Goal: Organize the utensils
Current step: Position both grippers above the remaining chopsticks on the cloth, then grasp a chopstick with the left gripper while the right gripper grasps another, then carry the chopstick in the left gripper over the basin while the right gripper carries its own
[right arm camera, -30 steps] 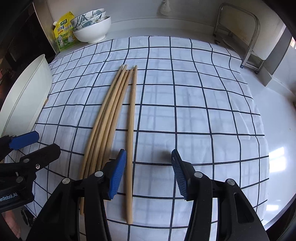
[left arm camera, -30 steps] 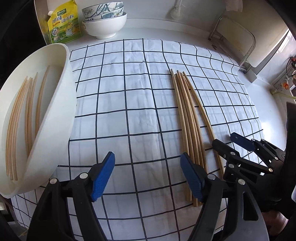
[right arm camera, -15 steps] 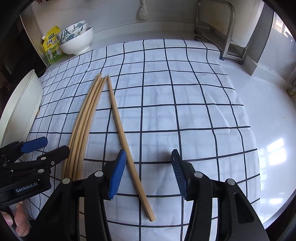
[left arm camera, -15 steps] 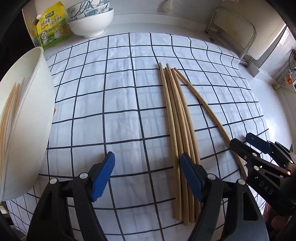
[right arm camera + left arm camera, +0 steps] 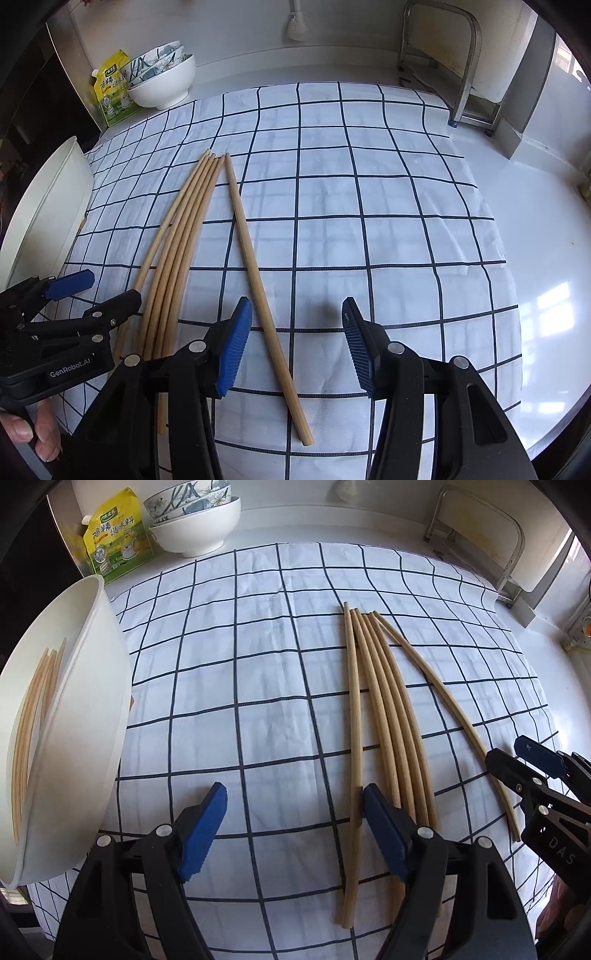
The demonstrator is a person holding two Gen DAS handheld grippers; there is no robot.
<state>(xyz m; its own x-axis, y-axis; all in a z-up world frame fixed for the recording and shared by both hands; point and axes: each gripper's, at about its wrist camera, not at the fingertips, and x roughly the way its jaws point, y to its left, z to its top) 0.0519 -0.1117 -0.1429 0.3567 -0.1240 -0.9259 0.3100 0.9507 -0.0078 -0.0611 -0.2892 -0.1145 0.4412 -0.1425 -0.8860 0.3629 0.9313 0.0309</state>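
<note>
Several wooden chopsticks (image 5: 384, 716) lie side by side on the checked cloth (image 5: 258, 672); one chopstick (image 5: 255, 273) lies apart to their right. My left gripper (image 5: 293, 829) is open, low over the cloth, its right pad beside the leftmost chopstick (image 5: 352, 716). My right gripper (image 5: 297, 345) is open, with the separate chopstick between its jaws, near the left pad. A white tray (image 5: 77, 746) at the left holds several more chopsticks (image 5: 31, 716). Each gripper shows in the other's view, the left (image 5: 77, 299) and the right (image 5: 517, 760).
Stacked white and patterned bowls (image 5: 195, 520) and a yellow-green pouch (image 5: 116, 535) stand at the back left. A metal rack (image 5: 454, 62) stands at the back right. The white counter (image 5: 546, 236) runs along the cloth's right edge.
Both grippers have shifted right. The rightmost chopstick's near end has swung right, away from the bundle. The tray has slid toward the left edge of the view. Both grippers stay open.
</note>
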